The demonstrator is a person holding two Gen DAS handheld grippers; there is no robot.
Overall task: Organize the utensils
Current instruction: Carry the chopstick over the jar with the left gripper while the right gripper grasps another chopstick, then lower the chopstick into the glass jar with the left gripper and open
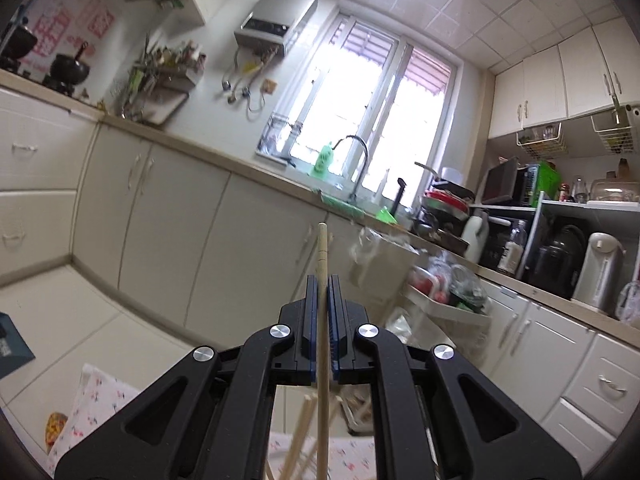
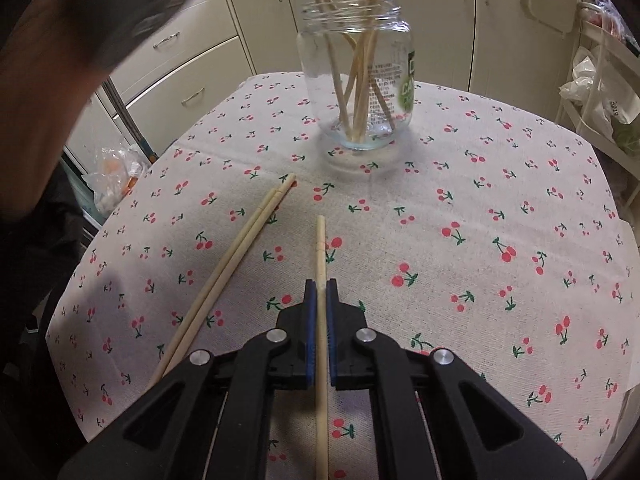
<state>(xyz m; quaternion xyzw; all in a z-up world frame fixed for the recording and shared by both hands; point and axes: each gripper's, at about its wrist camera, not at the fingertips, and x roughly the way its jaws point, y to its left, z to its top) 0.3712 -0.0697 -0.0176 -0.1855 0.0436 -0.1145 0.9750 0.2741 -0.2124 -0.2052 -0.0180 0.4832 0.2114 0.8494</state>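
Note:
My left gripper is shut on a wooden chopstick, held level high above the table and pointing at the kitchen counter. Below it, tops of other chopsticks show. In the right wrist view my right gripper is shut on another chopstick, tilted down over the cherry-print tablecloth. Two chopsticks lie side by side on the cloth to its left. A clear glass jar with several chopsticks upright in it stands at the table's far side.
A blurred dark shape fills the upper left of the right wrist view. Cream cabinets stand behind the table. A white cart with bags stands at the right. The counter with sink tap and appliances runs across the left wrist view.

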